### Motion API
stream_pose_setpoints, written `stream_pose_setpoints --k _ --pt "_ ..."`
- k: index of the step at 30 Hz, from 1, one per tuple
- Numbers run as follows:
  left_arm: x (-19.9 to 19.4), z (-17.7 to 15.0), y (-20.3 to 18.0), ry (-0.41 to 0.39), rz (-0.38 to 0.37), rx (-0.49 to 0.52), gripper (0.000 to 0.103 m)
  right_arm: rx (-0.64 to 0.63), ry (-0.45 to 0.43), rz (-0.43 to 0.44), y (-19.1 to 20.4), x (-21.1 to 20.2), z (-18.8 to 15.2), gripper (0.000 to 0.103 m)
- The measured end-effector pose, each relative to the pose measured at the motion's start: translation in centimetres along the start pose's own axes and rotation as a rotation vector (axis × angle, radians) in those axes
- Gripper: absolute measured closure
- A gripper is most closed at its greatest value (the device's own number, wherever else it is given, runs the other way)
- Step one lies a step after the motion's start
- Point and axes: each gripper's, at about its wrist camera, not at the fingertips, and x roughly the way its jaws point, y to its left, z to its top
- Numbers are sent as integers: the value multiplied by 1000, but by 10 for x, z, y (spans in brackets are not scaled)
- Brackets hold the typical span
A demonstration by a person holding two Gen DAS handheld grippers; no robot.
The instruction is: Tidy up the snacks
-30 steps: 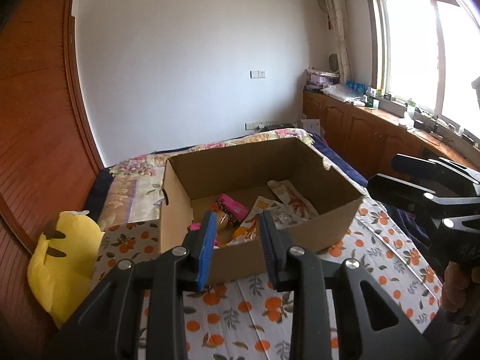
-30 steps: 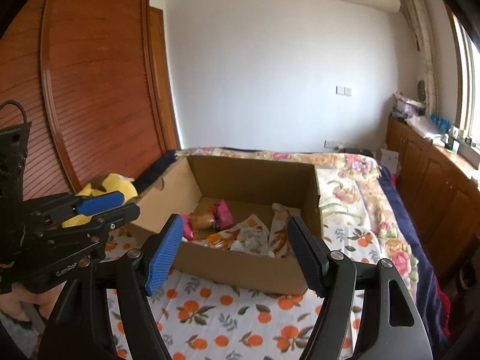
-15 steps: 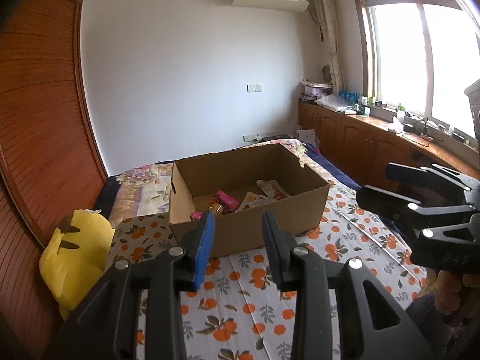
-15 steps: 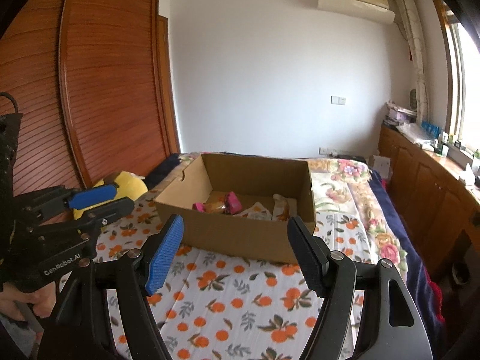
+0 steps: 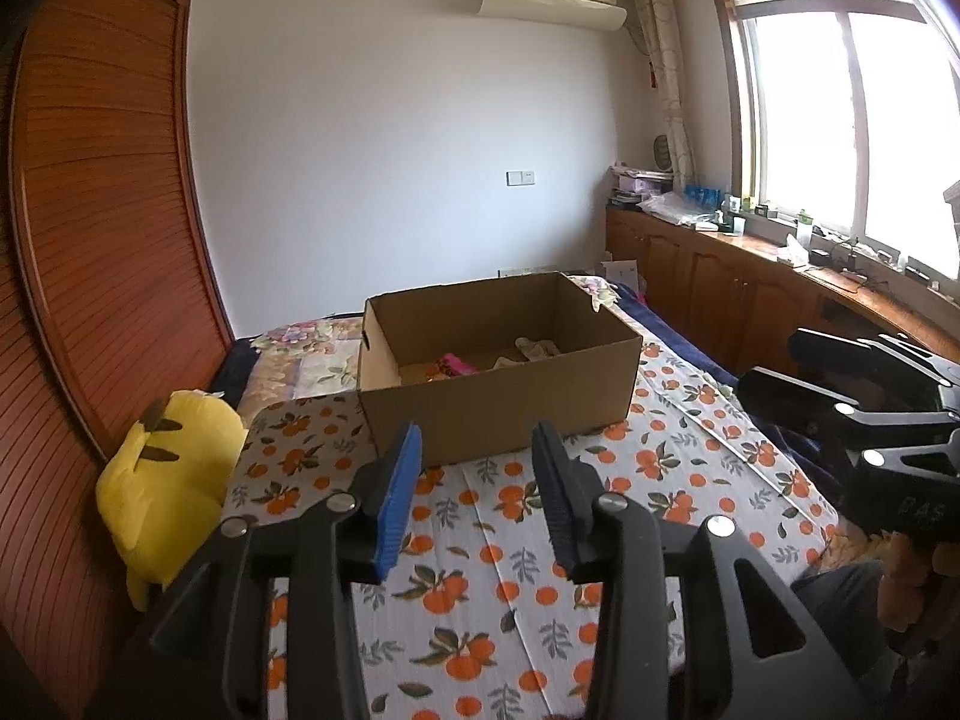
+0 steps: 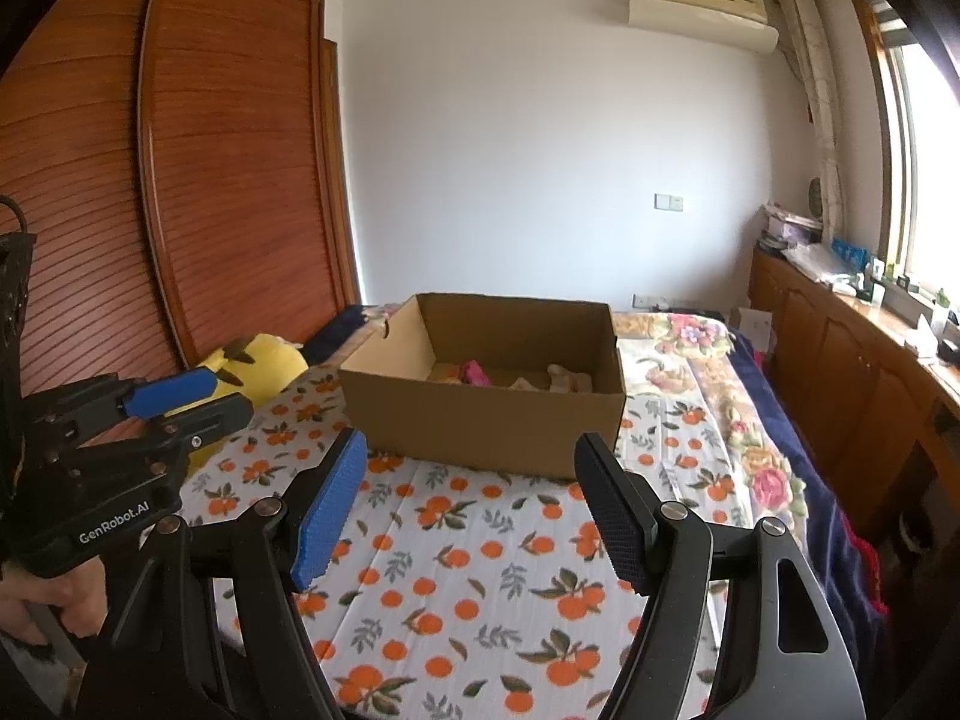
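Centrally on the bed stands an open cardboard box [image 5: 501,369], its flaps folded away and its top fully open. Only a little of its floor shows over the near wall: a pink snack packet [image 5: 457,365] toward the left, pale crinkled wrappers [image 5: 537,349] toward the right, and a yellowish packet edge beside the pink one. From the right wrist view the same pink packet [image 6: 476,373] and pale wrappers [image 6: 561,378] lie low against the box bottom; nothing rises above the rim.

Both grippers sit back from the box, tilted gently downward over the bed sheet [image 5: 480,570] printed with oranges. The left gripper [image 5: 477,495] has its jaws narrowly parted with nothing between them, and they have just been opening. The right gripper [image 6: 471,507] holds its jaws wide apart, also with nothing between them. Each gripper shows at the edge of the other's view, and a hand [image 6: 42,600] grips the left handle at the lower left corner of the right wrist view.

Between the fingertips and the box's near wall lies a bare stretch of orange-print sheet. A yellow plush toy [image 5: 165,474] rests at the bed's left edge against the slatted wooden wardrobe [image 5: 102,228]. To the right the sheet ends at a dark blue blanket, with a floral quilt [image 6: 690,330] behind the box and wooden cabinets [image 5: 720,294] under the window beyond.
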Motion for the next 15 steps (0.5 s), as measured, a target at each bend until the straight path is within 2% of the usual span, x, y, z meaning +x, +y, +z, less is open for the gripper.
stream_pose_setpoints --k 2,7,9,11,13,15 --pt "-7 -5 -2 -5 14 -4 56 1 -4 -4 0 -8 -5 26" --pt "-20 -16 -5 -7 57 -16 53 17 -9 -18 -3 -24 -19 15" --pt "-24 -20 -7 -7 78 -16 48 21 -11 -26 -3 -31 -24 13" --pt "-30 -26 -9 -21 93 -20 36 23 -13 -36 -4 -36 -29 10" --pt "-36 -31 -9 -40 98 -27 34 27 -17 -44 -6 -41 -34 2" --pt "-38 -36 -9 -38 111 -28 32 35 -20 -49 -8 -45 -38 0"
